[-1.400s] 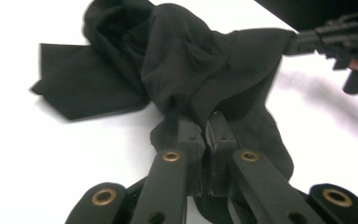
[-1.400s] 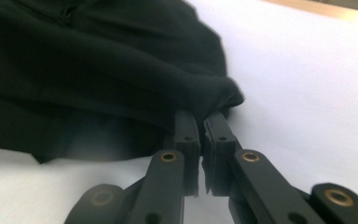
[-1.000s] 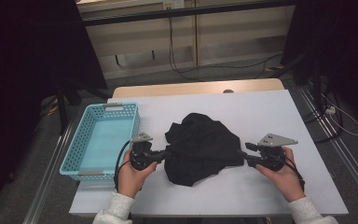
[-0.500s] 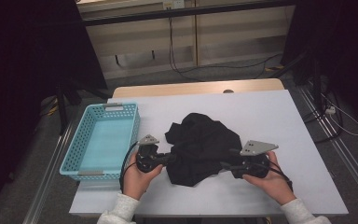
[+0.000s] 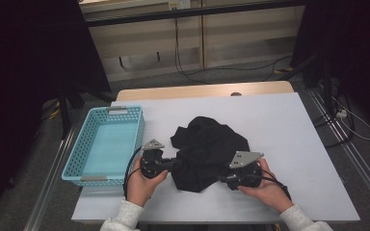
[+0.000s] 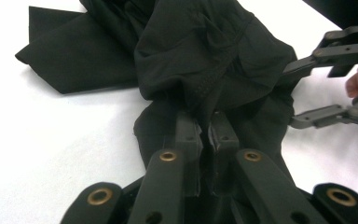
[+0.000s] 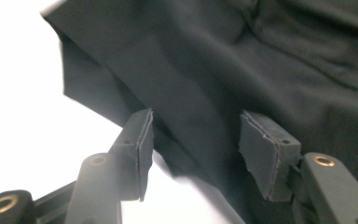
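- The black cloth [image 5: 207, 151] is bunched up mid-table, at about 3 o'clock from the blue basket [image 5: 107, 144].
- Its 9 o'clock edge is pinched tight by the left gripper [image 6: 205, 140].
- The right gripper [image 7: 193, 149] is parted at the cloth's 5 o'clock edge; its jaws have just been closing, cloth between, not yet pressed.

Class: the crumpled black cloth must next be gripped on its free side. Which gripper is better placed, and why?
Right gripper: its jaws stand open around the crumpled black cloth's edge; left gripper is already shut on it.
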Demonstrator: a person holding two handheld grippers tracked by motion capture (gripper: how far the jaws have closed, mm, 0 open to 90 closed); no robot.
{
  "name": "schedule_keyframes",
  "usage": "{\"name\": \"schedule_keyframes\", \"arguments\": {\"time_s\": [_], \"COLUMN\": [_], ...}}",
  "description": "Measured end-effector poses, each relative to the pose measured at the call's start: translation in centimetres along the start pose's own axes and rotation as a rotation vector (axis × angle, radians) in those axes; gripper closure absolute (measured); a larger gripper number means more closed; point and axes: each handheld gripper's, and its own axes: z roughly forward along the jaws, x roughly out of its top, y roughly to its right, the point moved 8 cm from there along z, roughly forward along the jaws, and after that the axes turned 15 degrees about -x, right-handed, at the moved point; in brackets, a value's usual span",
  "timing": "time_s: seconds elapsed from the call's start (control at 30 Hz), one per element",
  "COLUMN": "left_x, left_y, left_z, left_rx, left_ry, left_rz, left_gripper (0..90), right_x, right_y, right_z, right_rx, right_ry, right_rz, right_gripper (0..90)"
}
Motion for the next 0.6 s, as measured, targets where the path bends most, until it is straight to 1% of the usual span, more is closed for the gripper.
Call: {"name": "schedule_keyframes", "arguments": {"time_s": [0.03,0.07,0.1,0.13,0.17,0.2,0.23,0.27,0.3,0.33,0.37,0.4,0.47,0.53,0.57,0.6], "left_x": [0.0,0.1,0.1,0.2,0.2,0.2,0.2,0.3,0.3,0.3,0.3,0.3,0.1,-0.1,-0.3,-0.5], "left_y": [0.0,0.0,0.0,0.0,0.0,-0.1,-0.2,-0.2,-0.1,0.0,0.1,0.2,0.5,0.9,1.0,1.1], "left_z": [0.0,-0.1,-0.1,0.0,0.0,0.0,0.0,0.0,0.1,0.2,0.3,0.3,0.6,0.9,1.1,1.2], "left_rx": [0.001,0.005,0.005,0.009,0.009,0.022,0.036,0.037,0.031,0.03,0.032,0.034,0.019,0.005,0.003,0.001], "left_ry": [0.002,0.007,0.011,0.011,0.011,0.013,0.015,0.022,0.03,0.028,0.029,0.025,0.022,0.005,-0.003,-0.014], "left_rz": [0.002,0.007,0.007,0.023,0.023,0.044,0.059,0.063,0.056,0.061,0.072,0.083,0.082,0.087,0.093,0.095], "left_gripper": [84.6,83.9,82.8,80.0,75.8,67.7,67.7,59.8,53.7,42.5,42.5,38.6,33.7,30.9,28.3,27.6], "right_x": [0.0,-0.1,-0.3,-0.3,-0.3,-0.4,-0.4,-0.4,-0.4,-0.5,-0.5,-0.4,-0.3,-0.2,-0.2,-0.2], "right_y": [0.0,0.2,0.3,0.6,0.6,1.1,1.1,1.4,1.7,2.6,2.6,3.0,3.9,4.7,5.1,5.2], "right_z": [0.0,0.2,0.3,0.3,0.3,0.2,0.2,0.2,0.1,-0.2,-0.2,-0.4,-1.0,-1.6,-2.1,-2.3], "right_rx": [0.0,-0.01,-0.014,-0.02,-0.02,-0.018,-0.018,-0.018,-0.024,-0.038,-0.038,-0.036,-0.044,-0.058,-0.056,-0.054], "right_ry": [0.0,-0.007,-0.016,-0.015,-0.015,-0.023,-0.023,-0.023,-0.018,-0.007,-0.007,0.003,0.022,0.039,0.051,0.057], "right_rz": [0.0,-0.007,-0.018,-0.014,-0.014,0.001,0.001,0.009,0.015,0.037,0.037,0.059,0.09,0.12,0.15,0.159], "right_gripper": [47.8,48.1,50.4,69.1,69.1,78.3,78.3,81.0,83.3,84.4,84.4,84.8,85.1,85.2,85.2,85.3]}}
